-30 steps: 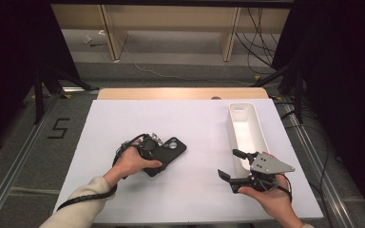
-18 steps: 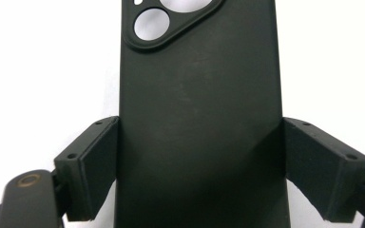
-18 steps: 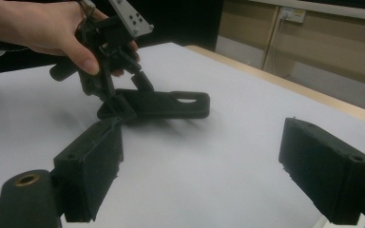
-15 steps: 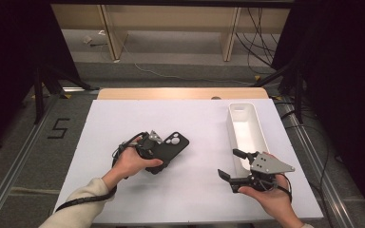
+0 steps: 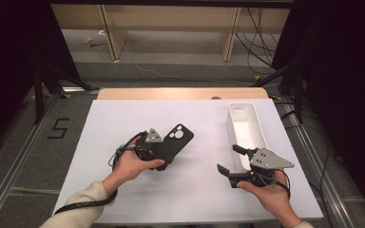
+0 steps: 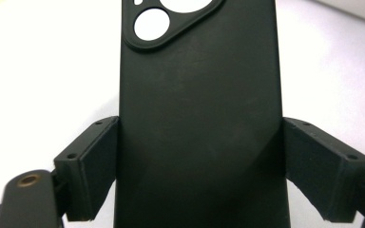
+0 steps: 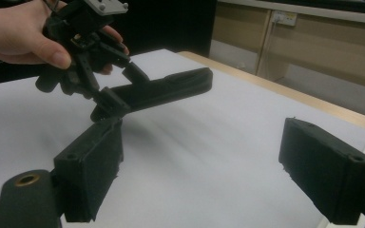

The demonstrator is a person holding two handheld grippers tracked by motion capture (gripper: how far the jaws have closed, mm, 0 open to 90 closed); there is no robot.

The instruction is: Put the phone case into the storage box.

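A black phone case (image 5: 177, 139) with a camera cut-out is held by its lower end in my left gripper (image 5: 163, 156), just left of the table's middle. In the left gripper view the case (image 6: 199, 109) sits between both pads (image 6: 92, 166), which press its long edges; the left gripper (image 6: 200, 166) is shut on it. The right gripper view shows the case (image 7: 171, 88) lifted off the white table, tilted up at its far end. My right gripper (image 5: 228, 158) rests near the front right, open, with nothing between its jaws (image 7: 214, 166).
A long white tray (image 5: 247, 111) stands lengthwise at the right of the white table top (image 5: 123, 118), just beyond my right gripper. A wooden strip (image 5: 180, 93) runs along the table's far edge. Metal rails flank both sides.
My left hand has lifted the phone case a little and carried it slightly farther from the person. The right gripper has stayed put.
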